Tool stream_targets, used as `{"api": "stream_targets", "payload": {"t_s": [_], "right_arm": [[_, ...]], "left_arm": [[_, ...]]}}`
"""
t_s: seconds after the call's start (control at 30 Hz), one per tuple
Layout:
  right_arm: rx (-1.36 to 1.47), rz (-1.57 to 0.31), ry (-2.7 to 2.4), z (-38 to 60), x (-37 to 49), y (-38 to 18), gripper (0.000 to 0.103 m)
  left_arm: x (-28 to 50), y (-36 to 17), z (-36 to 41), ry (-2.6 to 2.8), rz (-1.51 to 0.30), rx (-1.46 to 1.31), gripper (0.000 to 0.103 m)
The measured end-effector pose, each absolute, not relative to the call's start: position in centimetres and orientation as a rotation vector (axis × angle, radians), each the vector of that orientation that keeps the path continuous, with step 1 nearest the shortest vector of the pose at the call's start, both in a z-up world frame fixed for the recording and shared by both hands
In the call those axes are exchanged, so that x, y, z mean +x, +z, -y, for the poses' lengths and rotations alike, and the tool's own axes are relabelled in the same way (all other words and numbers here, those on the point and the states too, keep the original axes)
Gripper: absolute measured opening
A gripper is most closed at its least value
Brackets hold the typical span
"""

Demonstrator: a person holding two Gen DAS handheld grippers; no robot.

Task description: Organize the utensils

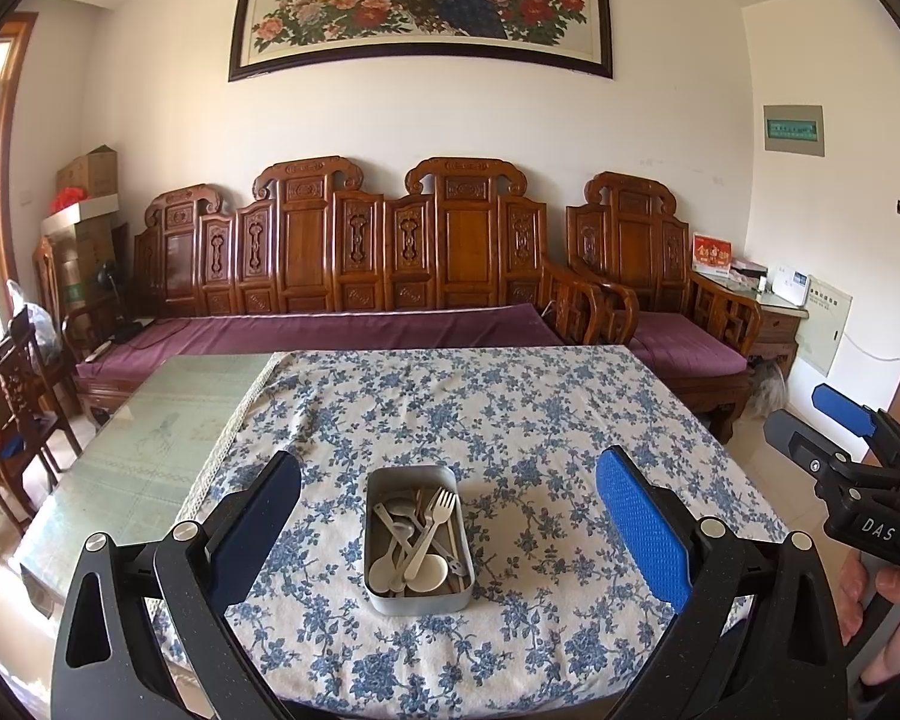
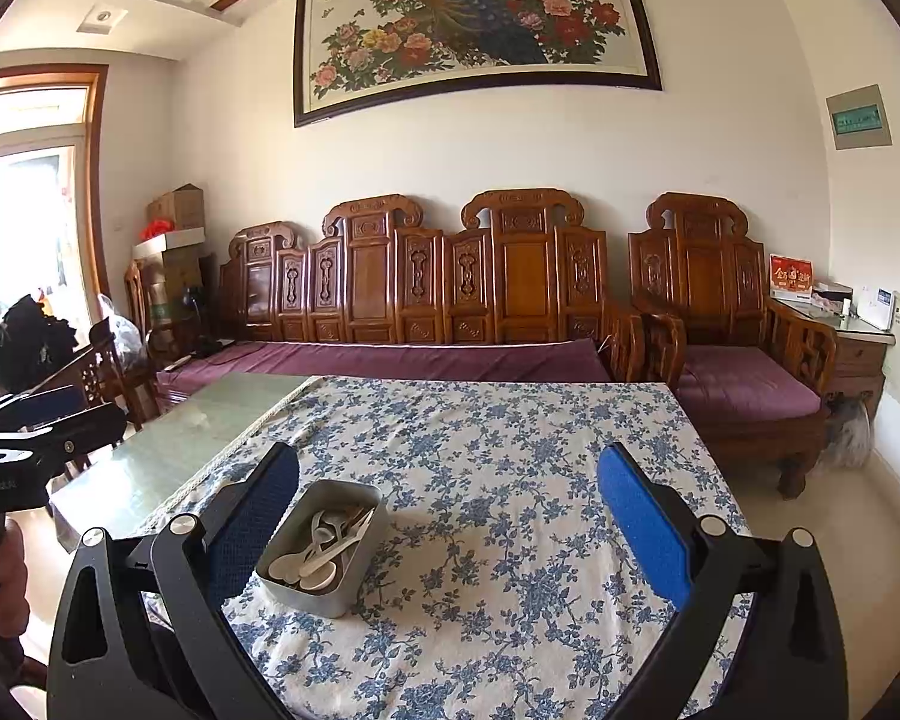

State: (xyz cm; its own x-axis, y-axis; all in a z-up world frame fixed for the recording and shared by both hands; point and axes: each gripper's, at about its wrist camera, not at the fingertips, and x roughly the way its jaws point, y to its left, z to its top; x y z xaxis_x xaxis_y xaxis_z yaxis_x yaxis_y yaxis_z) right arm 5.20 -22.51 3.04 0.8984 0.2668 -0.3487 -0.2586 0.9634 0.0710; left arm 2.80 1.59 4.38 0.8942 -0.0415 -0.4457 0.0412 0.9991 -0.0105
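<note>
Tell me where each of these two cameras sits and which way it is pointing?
Left wrist view: rides on the left gripper, looks forward over the metal tin of utensils centred between its open fingers; the right gripper and a hand show at the right edge.
Right wrist view: rides on the right gripper, faces the same way from further right, so the tin sits left of centre; the left gripper shows at the left edge.
Shared: the tin, floral tablecloth, wooden sofa and peacock painting.

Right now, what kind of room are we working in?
Most likely a home living room used for dining: a carved wooden sofa with purple cushions lines the wall, a framed peacock painting hangs above it, and a floral tablecloth covers the table.
</note>
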Motion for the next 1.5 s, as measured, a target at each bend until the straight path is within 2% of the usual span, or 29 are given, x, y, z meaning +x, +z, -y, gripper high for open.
{"api": "stream_targets", "payload": {"t_s": [1.5], "right_arm": [[0.031, -0.369, 0.273, 22.10, 5.07, 3.02, 0.100]], "left_arm": [[2.73, 4.30, -1.60, -0.043, -0.461, 0.001, 0.095]]}}
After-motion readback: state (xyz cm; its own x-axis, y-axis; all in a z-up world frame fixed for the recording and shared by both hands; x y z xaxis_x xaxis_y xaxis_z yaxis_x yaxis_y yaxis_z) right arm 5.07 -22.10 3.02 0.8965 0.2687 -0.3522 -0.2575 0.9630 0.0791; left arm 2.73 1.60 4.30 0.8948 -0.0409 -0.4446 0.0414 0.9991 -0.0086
